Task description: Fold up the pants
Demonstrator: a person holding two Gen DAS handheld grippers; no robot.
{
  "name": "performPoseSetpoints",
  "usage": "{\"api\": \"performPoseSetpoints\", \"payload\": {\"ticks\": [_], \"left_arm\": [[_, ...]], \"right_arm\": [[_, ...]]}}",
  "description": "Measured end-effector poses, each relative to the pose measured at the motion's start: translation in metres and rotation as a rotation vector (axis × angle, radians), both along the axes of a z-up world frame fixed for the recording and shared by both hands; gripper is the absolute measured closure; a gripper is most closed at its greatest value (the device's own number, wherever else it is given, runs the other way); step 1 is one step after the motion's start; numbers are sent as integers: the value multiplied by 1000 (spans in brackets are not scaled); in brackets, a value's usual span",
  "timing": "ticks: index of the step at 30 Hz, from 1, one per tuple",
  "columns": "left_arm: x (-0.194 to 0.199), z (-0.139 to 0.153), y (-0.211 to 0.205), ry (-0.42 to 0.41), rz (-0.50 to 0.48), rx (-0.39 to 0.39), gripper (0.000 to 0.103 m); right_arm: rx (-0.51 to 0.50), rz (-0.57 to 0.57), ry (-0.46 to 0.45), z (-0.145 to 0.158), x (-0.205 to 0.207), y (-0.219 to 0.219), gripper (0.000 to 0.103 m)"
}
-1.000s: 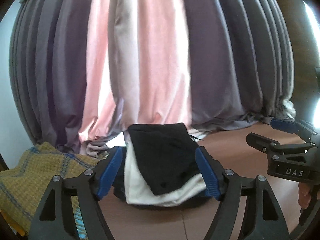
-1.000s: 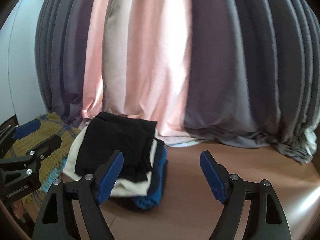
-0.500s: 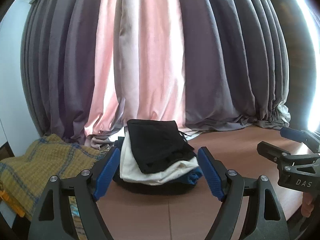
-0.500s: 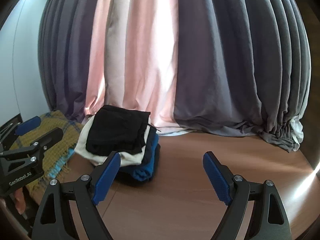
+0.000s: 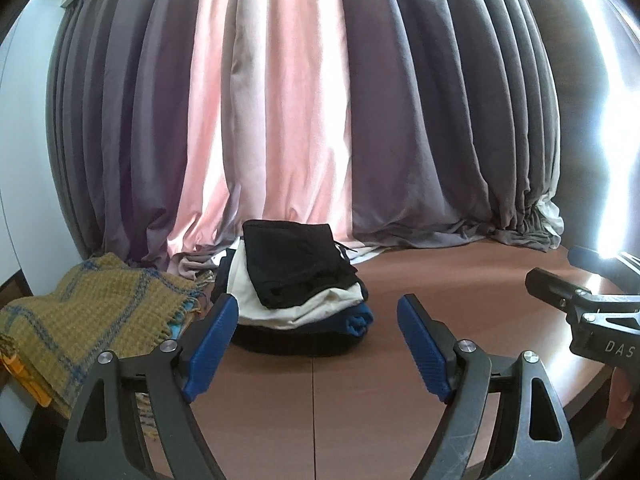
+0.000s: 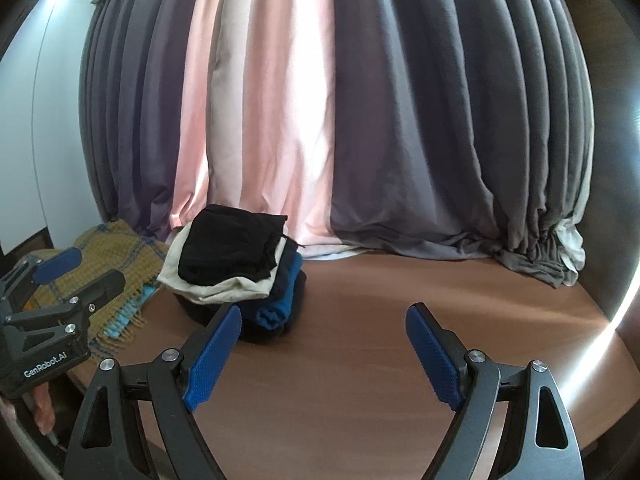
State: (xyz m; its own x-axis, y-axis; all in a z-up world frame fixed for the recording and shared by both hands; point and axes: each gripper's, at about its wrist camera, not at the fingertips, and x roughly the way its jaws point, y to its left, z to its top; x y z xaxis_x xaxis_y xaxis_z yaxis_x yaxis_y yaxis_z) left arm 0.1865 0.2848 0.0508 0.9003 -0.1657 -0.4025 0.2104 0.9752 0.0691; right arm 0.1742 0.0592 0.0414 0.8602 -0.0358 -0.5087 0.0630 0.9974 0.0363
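Folded black pants top a clothes stack on the brown counter, before the curtain. Nearer than the stack, the left claw, which has just been opening, and the right claw gape wide, empty. A yellow blanket lies left of the stack.

Daylight is glowing through the pink curtain panel, leaving the grey curtains dim. Strong glare is blowing out the right edge in the left wrist view. Fisheye is bending both frames, corners vignetting black. Focus is holding sharp; a light streak is crossing the table.
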Motion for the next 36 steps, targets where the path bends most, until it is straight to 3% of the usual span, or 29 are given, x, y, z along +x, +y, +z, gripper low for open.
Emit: {"api": "performPoseSetpoints", "payload": {"ticks": [19,36], "left_arm": [[-51,-3,-14,25,-19,12,18],[-64,-3,-18,26,-22,12,15]], "right_arm": [[-7,-6,5,2,-61,-7,18],[-9,-12,3,3,-84,-14,18]]}}
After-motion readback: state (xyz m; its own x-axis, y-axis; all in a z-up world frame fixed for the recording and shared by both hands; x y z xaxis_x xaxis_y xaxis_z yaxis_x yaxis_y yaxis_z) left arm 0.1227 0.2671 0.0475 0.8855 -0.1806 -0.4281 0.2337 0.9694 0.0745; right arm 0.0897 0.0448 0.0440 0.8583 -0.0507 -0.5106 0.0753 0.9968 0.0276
